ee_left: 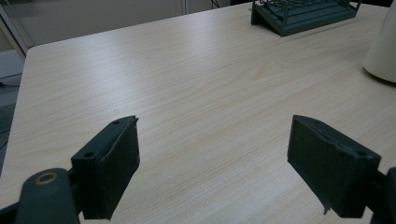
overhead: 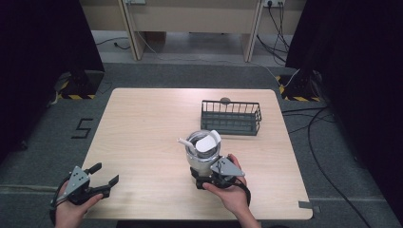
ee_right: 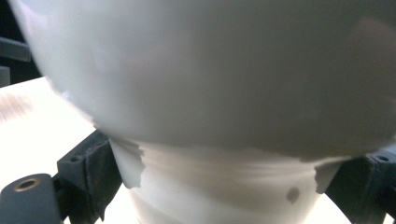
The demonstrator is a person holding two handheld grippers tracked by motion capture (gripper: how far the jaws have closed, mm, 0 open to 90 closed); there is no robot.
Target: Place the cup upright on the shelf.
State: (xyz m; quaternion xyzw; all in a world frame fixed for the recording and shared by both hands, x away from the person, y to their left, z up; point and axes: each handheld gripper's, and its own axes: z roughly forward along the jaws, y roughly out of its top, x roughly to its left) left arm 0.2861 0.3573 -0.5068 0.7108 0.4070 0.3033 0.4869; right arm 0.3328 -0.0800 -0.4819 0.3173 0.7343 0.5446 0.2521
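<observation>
A white cup stands right of the middle of the wooden table. A white utensil handle and a white flap stick out of its top. My right gripper is shut on the cup's lower part from the near side. In the right gripper view the cup sits between the black pads, which press against its narrow base. My left gripper rests at the near left corner, open and holding nothing. In the left gripper view its jaws stand wide apart over bare wood, and the cup's side shows at the right edge.
A dark wire basket stands behind the cup, toward the far right of the table, and also appears in the left gripper view. A small dark round object lies just behind it. Cables run over the floor on the right.
</observation>
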